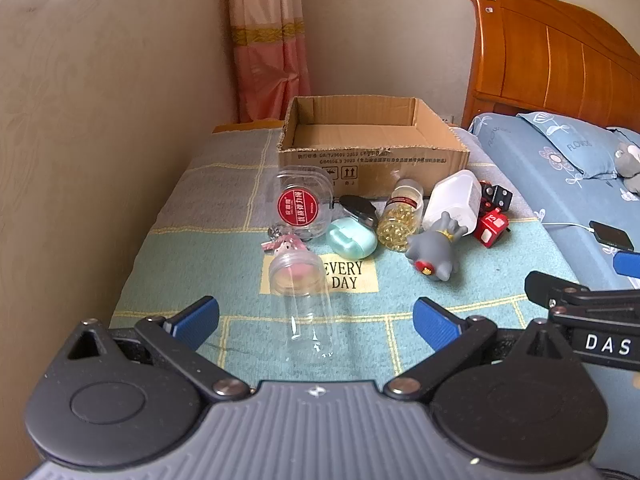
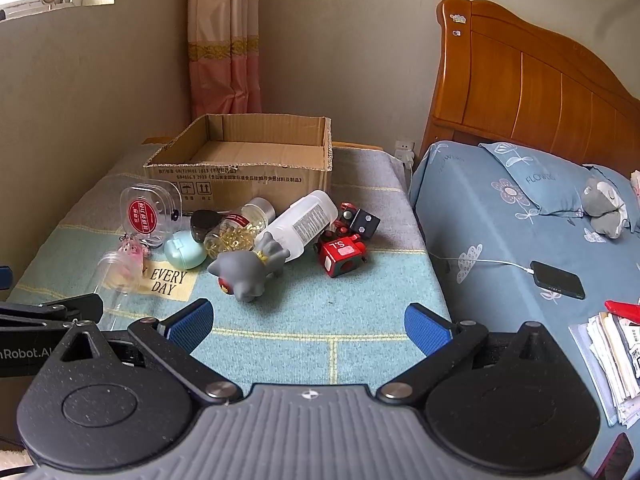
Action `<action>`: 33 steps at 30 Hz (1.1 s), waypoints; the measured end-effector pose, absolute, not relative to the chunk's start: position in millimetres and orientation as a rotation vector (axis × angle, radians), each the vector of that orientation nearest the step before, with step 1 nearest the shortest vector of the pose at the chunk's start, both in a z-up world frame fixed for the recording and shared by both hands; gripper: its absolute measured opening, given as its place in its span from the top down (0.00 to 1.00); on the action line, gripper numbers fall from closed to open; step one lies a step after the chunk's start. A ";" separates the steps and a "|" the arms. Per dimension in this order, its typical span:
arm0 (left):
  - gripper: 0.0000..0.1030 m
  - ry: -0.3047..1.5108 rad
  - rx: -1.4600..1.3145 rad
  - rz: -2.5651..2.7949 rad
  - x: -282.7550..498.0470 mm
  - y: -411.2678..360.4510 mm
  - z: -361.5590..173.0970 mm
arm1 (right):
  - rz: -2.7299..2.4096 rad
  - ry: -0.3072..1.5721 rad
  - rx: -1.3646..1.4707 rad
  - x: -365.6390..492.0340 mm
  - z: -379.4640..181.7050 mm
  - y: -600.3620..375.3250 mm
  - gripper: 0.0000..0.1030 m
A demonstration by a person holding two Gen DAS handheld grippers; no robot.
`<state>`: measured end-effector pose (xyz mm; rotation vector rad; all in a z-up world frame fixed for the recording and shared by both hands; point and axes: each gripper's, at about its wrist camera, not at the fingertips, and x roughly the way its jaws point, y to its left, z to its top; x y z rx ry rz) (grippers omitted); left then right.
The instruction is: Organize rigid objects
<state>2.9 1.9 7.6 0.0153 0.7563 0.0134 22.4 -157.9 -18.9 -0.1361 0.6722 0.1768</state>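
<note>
An open cardboard box stands at the back of a cloth-covered table. In front of it lie a clear jar, a clear case with a red label, a mint case, a capsule bottle, a white bottle, a grey figurine and red and black cubes. My left gripper is open, empty, its fingers either side of the clear jar. My right gripper is open and empty, short of the figurine.
The wall runs along the table's left edge. A bed with a blue sheet, a wooden headboard, a black phone on a cable, a plush toy and stacked papers lies right. A curtain hangs behind.
</note>
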 end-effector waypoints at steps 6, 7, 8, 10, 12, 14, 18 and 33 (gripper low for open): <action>0.01 0.754 0.014 0.013 3.3 2.5 7.7 | 0.174 0.668 -0.140 21.6 -18.9 -157.8 0.00; 0.01 0.754 0.015 0.013 3.6 2.6 7.7 | 0.174 0.667 -0.140 21.5 -18.8 -157.5 0.00; 0.01 0.754 0.014 0.012 3.4 2.8 7.6 | 0.174 0.667 -0.141 21.4 -18.9 -157.2 0.00; 0.01 0.754 0.014 0.013 3.2 2.5 7.4 | 0.174 0.665 -0.144 20.9 -18.8 -157.6 0.00; 0.01 0.751 0.015 0.009 3.9 3.0 7.5 | 0.174 0.661 -0.151 21.2 -18.4 -157.5 0.00; 0.01 0.747 0.018 0.005 4.8 3.1 8.0 | 0.173 0.656 -0.158 21.5 -17.8 -157.1 0.00; 0.01 0.747 0.029 0.000 7.0 2.6 7.5 | 0.179 0.649 -0.169 22.2 -17.3 -156.5 0.00; 0.01 0.754 0.039 -0.015 14.2 4.0 4.7 | 0.209 0.651 -0.176 25.6 -18.7 -153.3 0.00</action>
